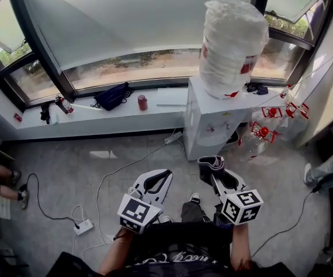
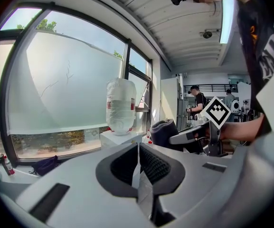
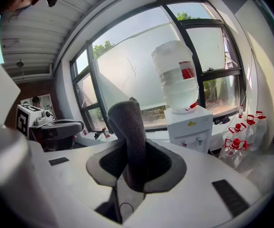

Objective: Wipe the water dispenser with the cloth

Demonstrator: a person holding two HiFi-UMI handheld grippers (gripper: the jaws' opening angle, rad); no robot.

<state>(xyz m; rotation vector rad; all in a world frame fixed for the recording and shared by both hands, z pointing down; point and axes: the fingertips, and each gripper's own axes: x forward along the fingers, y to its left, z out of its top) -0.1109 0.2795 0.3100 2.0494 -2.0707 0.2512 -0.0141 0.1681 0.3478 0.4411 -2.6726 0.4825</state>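
The white water dispenser [image 1: 213, 120] stands by the window with a large upturned bottle [image 1: 233, 42] on top; it also shows in the left gripper view [image 2: 119, 137] and the right gripper view [image 3: 192, 127]. My right gripper [image 1: 212, 167] is shut on a folded dark grey cloth [image 3: 129, 132], which sticks up between the jaws; the cloth [image 1: 211, 164] hangs a short way in front of the dispenser, not touching it. My left gripper [image 1: 157, 183] is shut with nothing in it, held to the left of the right one.
Several clear jugs with red caps [image 1: 269, 126] crowd the floor right of the dispenser. A power strip [image 1: 83, 227] and white cables [image 1: 120, 169] lie on the grey floor. The window sill [image 1: 85, 117] holds a dark bag [image 1: 112, 96] and a red cup [image 1: 142, 102]. People's legs show at both edges.
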